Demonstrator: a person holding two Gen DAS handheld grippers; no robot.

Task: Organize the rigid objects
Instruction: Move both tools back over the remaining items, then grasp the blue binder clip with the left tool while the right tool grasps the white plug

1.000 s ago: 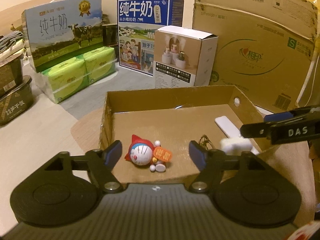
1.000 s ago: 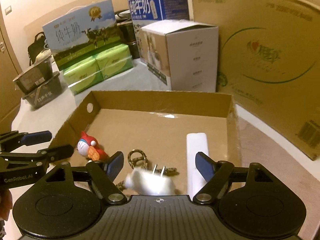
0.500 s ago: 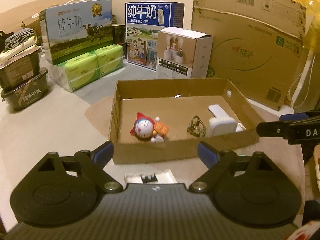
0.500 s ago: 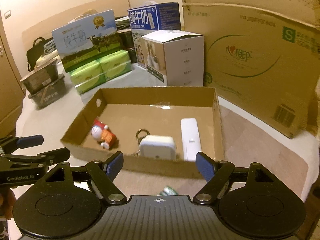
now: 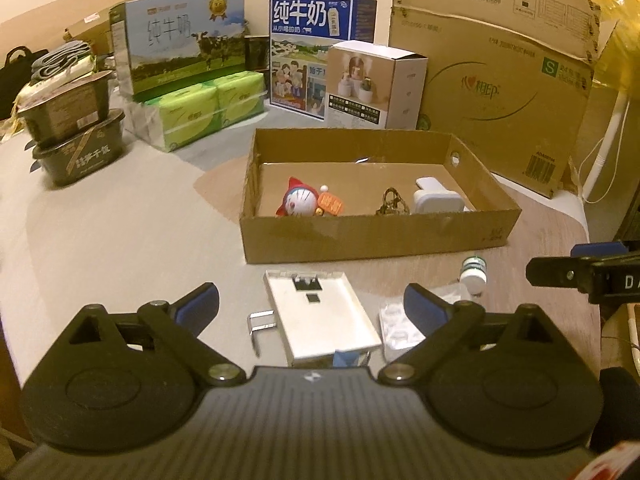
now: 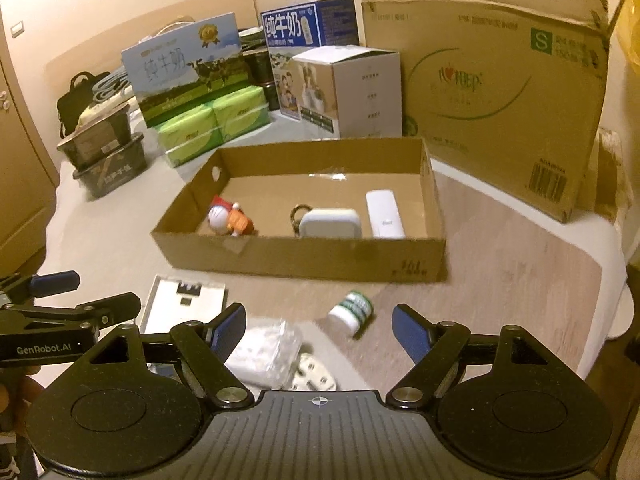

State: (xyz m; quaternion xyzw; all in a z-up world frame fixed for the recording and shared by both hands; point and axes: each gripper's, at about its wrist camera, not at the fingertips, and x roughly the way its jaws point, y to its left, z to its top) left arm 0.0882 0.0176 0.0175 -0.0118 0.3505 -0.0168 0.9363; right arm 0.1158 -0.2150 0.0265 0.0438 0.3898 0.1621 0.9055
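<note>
Both tongs spread wide, nothing between the fingers. Left tongs (image 5: pixel 311 303) hang over a flat silver tray (image 5: pixel 322 316) lying on the surface (image 5: pixel 120 240) just in front of the cardboard box (image 5: pixel 372 240). Right tongs (image 6: pixel 319 327) hang to the right of it, above a clear plastic bag (image 6: pixel 266 350) and a white blister pack (image 6: pixel 312 376).

Small white bottle with green label (image 6: pixel 351 312) lies on its side on the surface, between the right tongs and the box front, apart from both.

Inside the box: blue-and-white cat figurine with red hood (image 5: pixel 304 203) at the left end; dark key ring (image 5: pixel 393 202) near the middle; white charger block (image 5: pixel 438 202) just beside the ring, touching or nearly so; white remote-like bar (image 6: pixel 384 214) at the right end, lying lengthwise.

Behind the box: milk cartons (image 5: pixel 320 48), green tissue packs (image 5: pixel 204 110), a white product box (image 5: pixel 374 84), a large brown carton (image 5: pixel 492 80). Stacked dark food tubs (image 5: pixel 76 140) at far left.
</note>
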